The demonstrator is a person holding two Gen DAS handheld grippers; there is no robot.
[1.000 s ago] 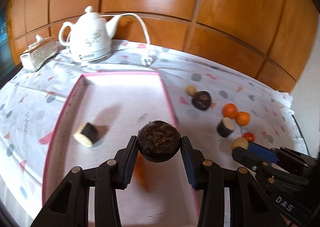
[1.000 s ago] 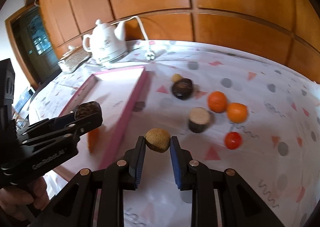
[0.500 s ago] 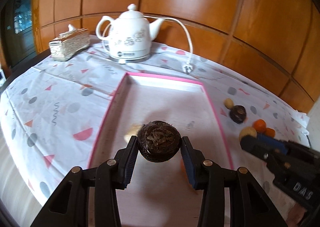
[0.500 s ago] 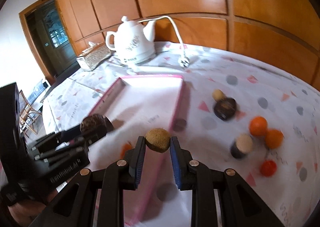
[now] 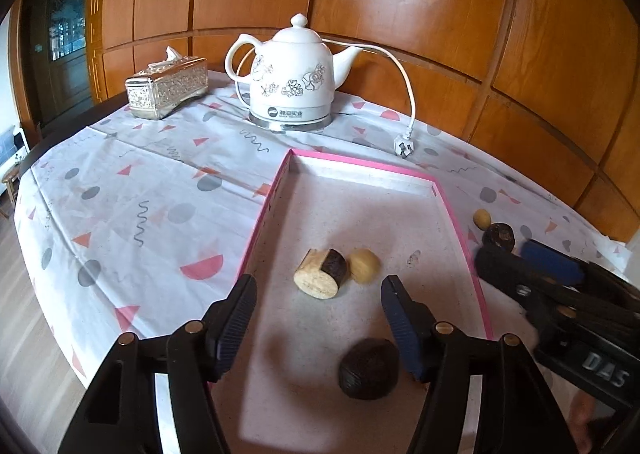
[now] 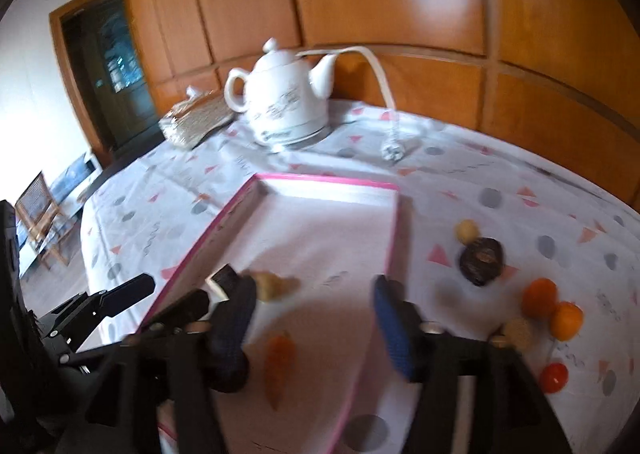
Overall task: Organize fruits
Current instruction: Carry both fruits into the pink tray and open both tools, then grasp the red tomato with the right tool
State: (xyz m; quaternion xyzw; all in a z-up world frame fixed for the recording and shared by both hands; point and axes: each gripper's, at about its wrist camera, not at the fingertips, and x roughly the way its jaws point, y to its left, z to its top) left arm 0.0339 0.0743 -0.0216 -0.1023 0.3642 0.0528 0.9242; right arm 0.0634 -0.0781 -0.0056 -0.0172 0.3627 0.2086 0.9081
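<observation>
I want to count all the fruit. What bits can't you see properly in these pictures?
- Right wrist view: motion blur smears the orange piece in the pink tray.
- Right wrist view: right gripper finger hides the cut piece.
- Left wrist view: right gripper hides the tablecloth fruit behind it.

Both wrist views look steeply down, close over the pink tray; both share kettle beyond it.
</observation>
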